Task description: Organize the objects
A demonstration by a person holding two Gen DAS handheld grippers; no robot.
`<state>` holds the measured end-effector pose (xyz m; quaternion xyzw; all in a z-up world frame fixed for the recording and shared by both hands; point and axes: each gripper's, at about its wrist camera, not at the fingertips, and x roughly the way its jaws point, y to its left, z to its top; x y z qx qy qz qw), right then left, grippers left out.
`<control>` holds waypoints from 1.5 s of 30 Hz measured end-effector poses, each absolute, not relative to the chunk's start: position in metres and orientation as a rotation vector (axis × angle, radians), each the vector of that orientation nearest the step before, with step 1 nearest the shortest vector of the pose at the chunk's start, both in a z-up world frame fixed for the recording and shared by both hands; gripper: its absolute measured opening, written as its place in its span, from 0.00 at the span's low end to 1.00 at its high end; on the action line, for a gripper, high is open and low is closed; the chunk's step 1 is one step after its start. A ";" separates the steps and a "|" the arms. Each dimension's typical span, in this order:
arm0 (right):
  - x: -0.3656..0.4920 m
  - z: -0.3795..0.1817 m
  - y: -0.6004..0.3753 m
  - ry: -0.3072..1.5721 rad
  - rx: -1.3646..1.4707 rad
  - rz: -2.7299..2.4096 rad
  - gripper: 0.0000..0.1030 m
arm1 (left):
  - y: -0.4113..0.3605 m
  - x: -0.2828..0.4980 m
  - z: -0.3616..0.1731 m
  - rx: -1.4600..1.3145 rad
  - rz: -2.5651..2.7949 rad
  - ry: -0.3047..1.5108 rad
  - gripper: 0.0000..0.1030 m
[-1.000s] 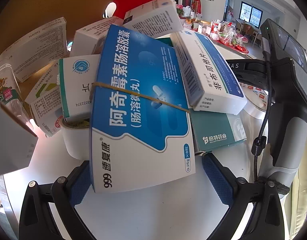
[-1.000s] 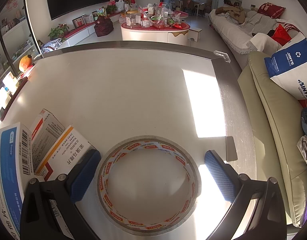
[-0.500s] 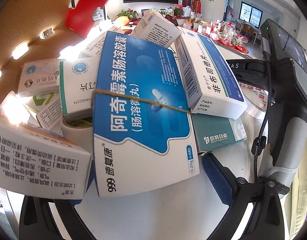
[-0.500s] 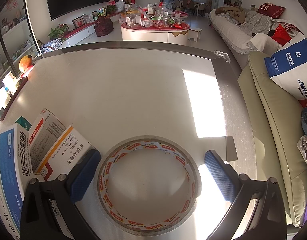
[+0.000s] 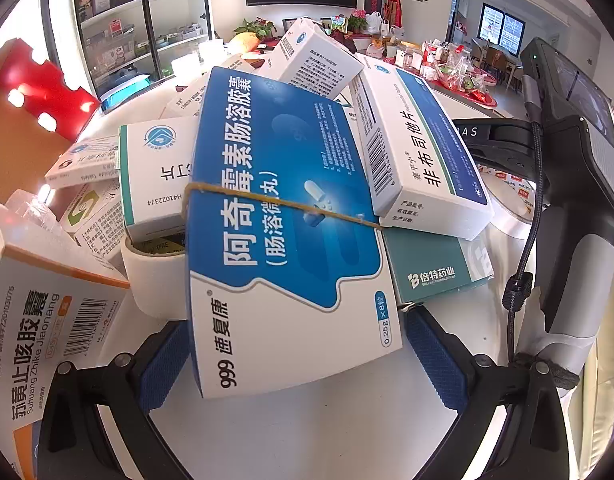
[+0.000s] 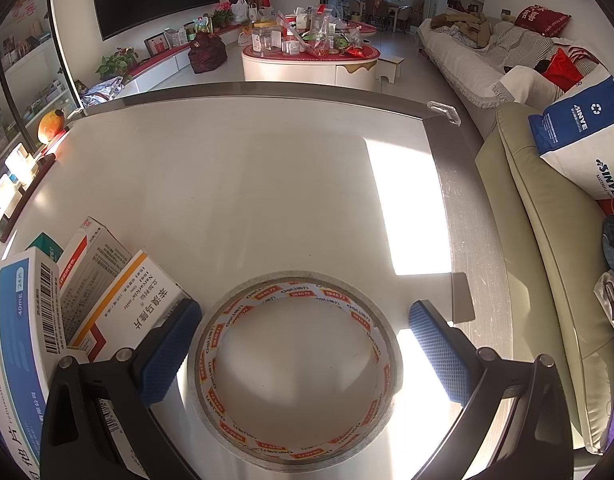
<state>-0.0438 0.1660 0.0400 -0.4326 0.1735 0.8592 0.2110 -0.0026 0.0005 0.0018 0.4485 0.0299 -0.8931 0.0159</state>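
The white counter [image 6: 267,184] carries everything: a heap of medicine boxes toward its left side and a tape roll [image 6: 299,376] near its near edge, with the far right corner bare and sunlit.

In the left wrist view, the large blue-and-white box [image 5: 283,232] lies on top of the heap, a rubber band [image 5: 283,202] across its middle. The left gripper [image 5: 295,356] has its fingers [image 5: 435,360] spread wide on either side of the box's near end; whether the pads touch its sides cannot be told. To grip well, it would probably pay to close squarely on the long edges and lift straight, since the white-and-blue box [image 5: 419,160] leans on its right edge and could slide off.

The right gripper [image 6: 303,348] sits over the tape roll with its fingers [image 6: 167,352] wide; the left pad looks to be touching or just beside the roll's outer wall and the right pad stands apart, so nothing is clamped.

Readable print: the big box reads "999" and "0.25g×8"; the orange-trimmed box [image 5: 39,328] at the left reads "Suhuang Zhike Jiaonang"; a white box [image 5: 155,176] shows "H41022374"; the teal box [image 5: 435,268] bears a "B" logo; the tape's core repeats "deli" in red.
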 end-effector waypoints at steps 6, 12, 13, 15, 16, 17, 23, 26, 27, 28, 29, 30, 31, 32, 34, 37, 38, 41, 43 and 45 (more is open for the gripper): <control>-0.044 0.040 0.166 0.481 -1.203 2.388 1.00 | 0.001 -0.005 0.002 1.393 -2.774 0.099 1.00; -0.044 0.040 0.166 0.480 -1.202 2.389 1.00 | 0.001 -0.005 0.002 1.391 -2.771 0.105 1.00; -0.044 0.040 0.166 0.479 -1.203 2.389 1.00 | 0.001 -0.005 0.002 1.392 -2.770 0.105 1.00; -0.044 0.040 0.166 0.479 -1.203 2.389 1.00 | -0.001 -0.002 0.003 1.392 -2.770 0.105 1.00; -0.044 0.040 0.166 0.479 -1.203 2.389 1.00 | -0.002 -0.001 0.003 1.392 -2.770 0.106 1.00; -0.044 0.040 0.166 0.479 -1.203 2.389 1.00 | -0.002 -0.002 0.003 1.392 -2.769 0.106 1.00; -0.044 0.040 0.166 0.479 -1.203 2.389 1.00 | -0.004 0.000 0.003 1.391 -2.766 0.111 1.00; -0.044 0.040 0.166 0.479 -1.203 2.390 1.00 | -0.003 0.000 0.003 1.390 -2.766 0.112 1.00; -0.044 0.040 0.166 0.478 -1.203 2.390 1.00 | -0.003 0.000 0.003 1.389 -2.763 0.117 1.00; -0.044 0.040 0.166 0.478 -1.203 2.390 1.00 | -0.003 0.000 0.003 1.389 -2.763 0.117 1.00; -0.044 0.040 0.166 0.478 -1.203 2.390 1.00 | -0.004 0.000 0.003 1.389 -2.762 0.117 1.00; -0.044 0.040 0.166 0.477 -1.203 2.390 1.00 | -0.003 0.001 0.002 1.387 -2.759 0.123 1.00; -0.044 0.040 0.166 0.477 -1.203 2.391 1.00 | -0.004 0.000 0.003 1.387 -2.759 0.124 1.00; -0.044 0.040 0.166 0.477 -1.203 2.391 1.00 | -0.004 0.000 0.003 1.387 -2.759 0.124 1.00; -0.044 0.040 0.166 0.476 -1.203 2.391 1.00 | -0.004 0.000 0.002 1.386 -2.756 0.129 1.00; -0.044 0.040 0.166 0.476 -1.203 2.391 1.00 | -0.004 0.001 0.002 1.384 -2.752 0.135 1.00; -0.044 0.040 0.166 0.476 -1.203 2.392 1.00 | -0.004 0.001 0.002 1.384 -2.752 0.135 1.00; -0.044 0.040 0.166 0.476 -1.203 2.392 1.00 | -0.003 0.001 0.002 1.383 -2.748 0.140 1.00; -0.045 0.040 0.166 0.476 -1.203 2.392 1.00 | -0.004 0.001 0.002 1.381 -2.744 0.146 1.00; -0.045 0.040 0.166 0.476 -1.202 2.392 1.00 | -0.004 0.001 0.002 1.381 -2.744 0.147 1.00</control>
